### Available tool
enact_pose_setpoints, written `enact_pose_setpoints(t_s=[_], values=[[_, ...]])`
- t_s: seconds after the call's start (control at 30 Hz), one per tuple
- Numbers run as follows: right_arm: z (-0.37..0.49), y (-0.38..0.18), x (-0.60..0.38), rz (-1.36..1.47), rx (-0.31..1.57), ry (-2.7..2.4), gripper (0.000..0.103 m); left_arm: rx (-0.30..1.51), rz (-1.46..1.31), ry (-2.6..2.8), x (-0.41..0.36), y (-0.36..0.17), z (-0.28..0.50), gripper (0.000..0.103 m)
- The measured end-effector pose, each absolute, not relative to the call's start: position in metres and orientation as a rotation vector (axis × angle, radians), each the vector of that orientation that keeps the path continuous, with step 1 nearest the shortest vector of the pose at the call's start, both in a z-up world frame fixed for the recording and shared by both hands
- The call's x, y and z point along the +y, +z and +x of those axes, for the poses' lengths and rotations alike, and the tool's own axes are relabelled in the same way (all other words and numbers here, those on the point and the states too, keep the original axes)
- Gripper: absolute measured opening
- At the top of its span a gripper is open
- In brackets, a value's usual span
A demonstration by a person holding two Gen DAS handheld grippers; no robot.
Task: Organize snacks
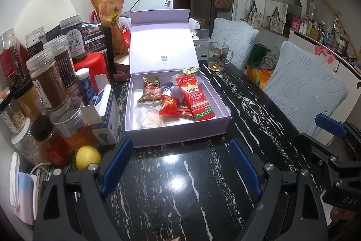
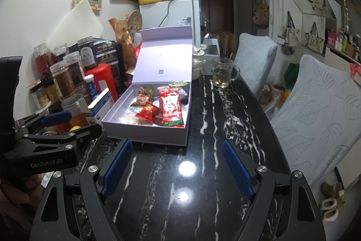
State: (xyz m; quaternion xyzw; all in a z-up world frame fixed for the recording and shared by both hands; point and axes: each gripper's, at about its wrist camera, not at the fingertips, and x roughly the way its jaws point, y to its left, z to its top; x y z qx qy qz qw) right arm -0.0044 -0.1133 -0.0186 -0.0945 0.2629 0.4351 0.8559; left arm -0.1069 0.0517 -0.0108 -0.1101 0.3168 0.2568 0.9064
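A white gift box [image 1: 222,122] [image 2: 188,128] stands on the black marble table with its lid [image 1: 162,46] [image 2: 164,60] propped upright behind it. Inside lie several snack packets: a long red pack [image 1: 198,96] [image 2: 170,106], a small red wrapped sweet [image 1: 168,106] [image 2: 146,114], a brown-red packet [image 1: 150,88] [image 2: 142,95] and a clear bag of pale pieces [image 1: 147,118]. My left gripper [image 1: 180,162] hovers open over bare table just in front of the box, nothing between its blue pads. My right gripper [image 2: 177,164] is open too, in front of the box and to its right.
Jars and bottles [image 1: 49,83] [image 2: 63,80] crowd the table's left side, with a red container [image 1: 92,67], a blue-white carton [image 1: 106,114] and a lemon [image 1: 88,157]. A glass mug [image 1: 217,57] [image 2: 223,73] stands behind the box. Two covered chairs [image 1: 304,92] [image 2: 320,110] line the right edge.
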Motion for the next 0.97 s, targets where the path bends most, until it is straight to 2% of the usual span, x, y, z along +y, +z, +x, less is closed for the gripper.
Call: enact_pose_setpoints(t_s=[0.97], values=[[-0.0036,-0.0204,-0.1111,-0.209,0.560,0.896,0.083,0.657,-0.227,0.529,0.0541,-0.0153,-0.1074,0.088]])
